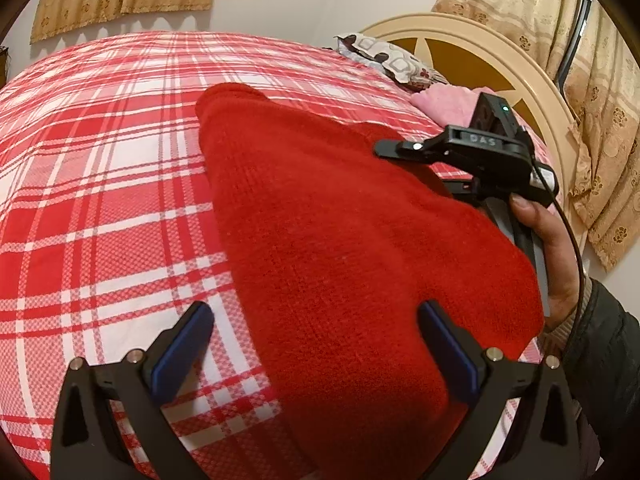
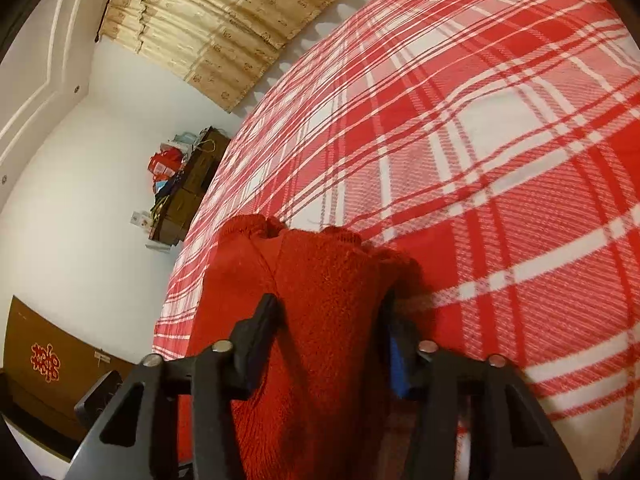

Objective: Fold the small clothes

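On the bed [image 1: 100, 184], spread with a red-and-white plaid sheet, lies a red knitted sweater [image 1: 340, 240], stretching from near the left gripper [image 1: 316, 344] away toward the middle of the mattress. The left gripper's fingers [image 1: 184, 348] stand wide apart with their blue pads facing inward; the right-hand finger overlaps the knit while the left one sits over bare sheet, so they hold nothing.

In the left wrist view the right gripper [image 1: 472, 152] reaches in over the far right edge of the sweater, held by the person's right hand [image 1: 548, 248] in a dark sleeve. The right wrist view shows its fingers [image 2: 256, 344] drawn in against a raised fold of the sweater [image 2: 320, 320], which bunches up between them; they appear to be pinching the fabric, though the contact on the right side is blurred.

Beyond the sweater a pink cloth [image 1: 444, 100] and a patterned pillow [image 1: 392, 60] rest by the cream headboard [image 1: 500, 52]. Beige curtains [image 2: 224, 32] hang on the wall.
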{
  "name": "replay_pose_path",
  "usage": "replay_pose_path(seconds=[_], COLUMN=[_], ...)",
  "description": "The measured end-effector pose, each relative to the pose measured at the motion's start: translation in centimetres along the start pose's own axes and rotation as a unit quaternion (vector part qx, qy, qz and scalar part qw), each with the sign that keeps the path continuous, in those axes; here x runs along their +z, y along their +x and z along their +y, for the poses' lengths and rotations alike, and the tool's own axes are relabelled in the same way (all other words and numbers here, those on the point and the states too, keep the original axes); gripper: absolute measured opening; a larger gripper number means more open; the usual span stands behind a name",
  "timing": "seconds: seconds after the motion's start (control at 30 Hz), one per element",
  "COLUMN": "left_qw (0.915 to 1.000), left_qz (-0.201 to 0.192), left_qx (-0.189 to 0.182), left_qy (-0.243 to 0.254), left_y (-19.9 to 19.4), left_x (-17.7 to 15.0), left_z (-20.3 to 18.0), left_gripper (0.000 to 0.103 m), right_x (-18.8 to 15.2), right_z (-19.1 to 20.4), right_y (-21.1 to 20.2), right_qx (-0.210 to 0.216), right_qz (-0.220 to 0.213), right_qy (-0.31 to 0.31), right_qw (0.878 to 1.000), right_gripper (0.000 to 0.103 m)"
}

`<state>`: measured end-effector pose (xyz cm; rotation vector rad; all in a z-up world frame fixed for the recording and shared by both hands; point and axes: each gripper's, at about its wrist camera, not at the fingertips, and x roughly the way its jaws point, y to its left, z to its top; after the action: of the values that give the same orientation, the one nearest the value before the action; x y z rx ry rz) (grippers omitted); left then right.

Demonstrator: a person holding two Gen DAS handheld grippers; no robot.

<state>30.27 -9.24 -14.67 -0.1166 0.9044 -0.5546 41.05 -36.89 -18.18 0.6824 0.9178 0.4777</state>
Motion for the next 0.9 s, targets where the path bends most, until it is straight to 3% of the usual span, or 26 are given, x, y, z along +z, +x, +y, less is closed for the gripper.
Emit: replay_pose_path(seconds=[0.17, 0.3, 0.4, 0.57, 0.7, 0.9], left_qw=[0.9996, 0.9994, 0.9991, 0.9993, 0.9994, 0.9993], left_qz=[-0.002, -0.001, -0.002, -0.019, -0.026, -0.023], left_qx=[-0.025, -0.032, -0.040, -0.026, 0.000, 0.002], left_qy=[0.011, 0.009, 0.010, 0.019, 0.021, 0.030], left_y=[0.0, 0.2, 0.1, -0.8, -1.2, -2.8], left_x=[0.1, 0.3, 0.3, 0.0, 0.0, -0.5], left_z=[-0.5, -0.7, -0.7, -1.4, -2.2, -2.5], left_gripper=[0.088, 0.085, 0.077, 0.054, 0.050, 0.046], right_x=[-0.2, -0.4, -0.5, -0.8, -1.1, -2.1], right_z=[0.1, -0.1, 0.0, 1.3, 1.9, 4.0], right_y=[0.5, 0.5, 0.5, 0.3, -0.2, -1.9], right_qx=[0.001, -0.002, -0.006, -0.025, -0.035, -0.020], right_qz=[0.001, 0.000, -0.002, -0.012, -0.018, -0.035], right_qy=[-0.010, -0.012, -0.016, -0.040, -0.035, -0.042], right_qw=[1.000, 1.000, 1.000, 0.999, 0.999, 0.998], right_gripper=[0.037, 0.035, 0.035, 0.031, 0.030, 0.030])
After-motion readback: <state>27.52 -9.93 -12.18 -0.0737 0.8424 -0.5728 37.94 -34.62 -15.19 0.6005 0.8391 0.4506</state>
